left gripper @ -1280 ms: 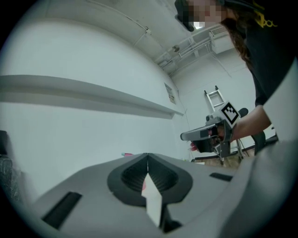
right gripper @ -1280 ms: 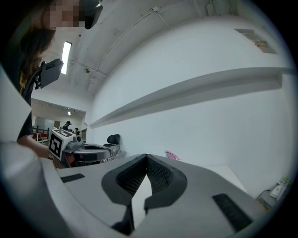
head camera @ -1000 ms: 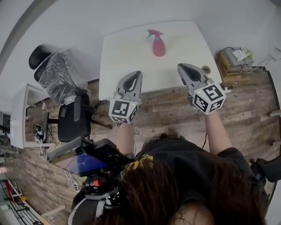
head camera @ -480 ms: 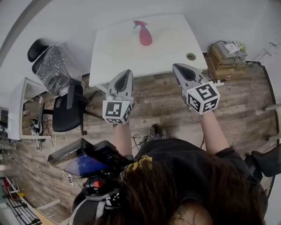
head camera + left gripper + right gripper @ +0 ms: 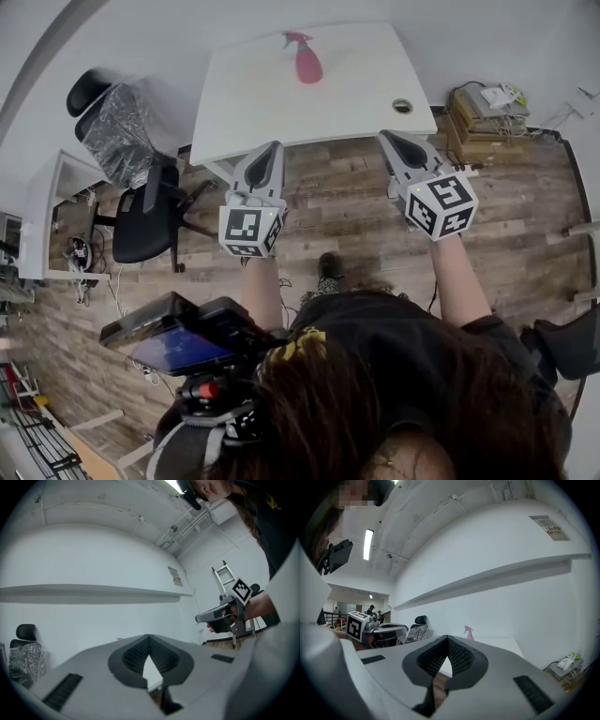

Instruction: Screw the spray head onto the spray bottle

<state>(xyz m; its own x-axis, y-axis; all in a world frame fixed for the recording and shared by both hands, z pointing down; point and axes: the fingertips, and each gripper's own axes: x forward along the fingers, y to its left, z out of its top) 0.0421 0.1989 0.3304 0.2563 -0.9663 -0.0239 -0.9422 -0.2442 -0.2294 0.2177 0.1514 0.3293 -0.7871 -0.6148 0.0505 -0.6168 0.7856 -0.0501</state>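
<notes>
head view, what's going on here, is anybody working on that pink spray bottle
Nobody is touching it. A person stands short of the white table with a gripper in each hand. The left gripper and right gripper are both shut, empty, and point toward the table. The pink spray bottle stands alone on the far part of the table, with its spray head apparently on top.

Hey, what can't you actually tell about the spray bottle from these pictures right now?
1. Whether the spray head is screwed onto the spray bottle: too small and far off in head view and right gripper view.
2. Left gripper view: spray bottle all but hidden by the left gripper.
</notes>
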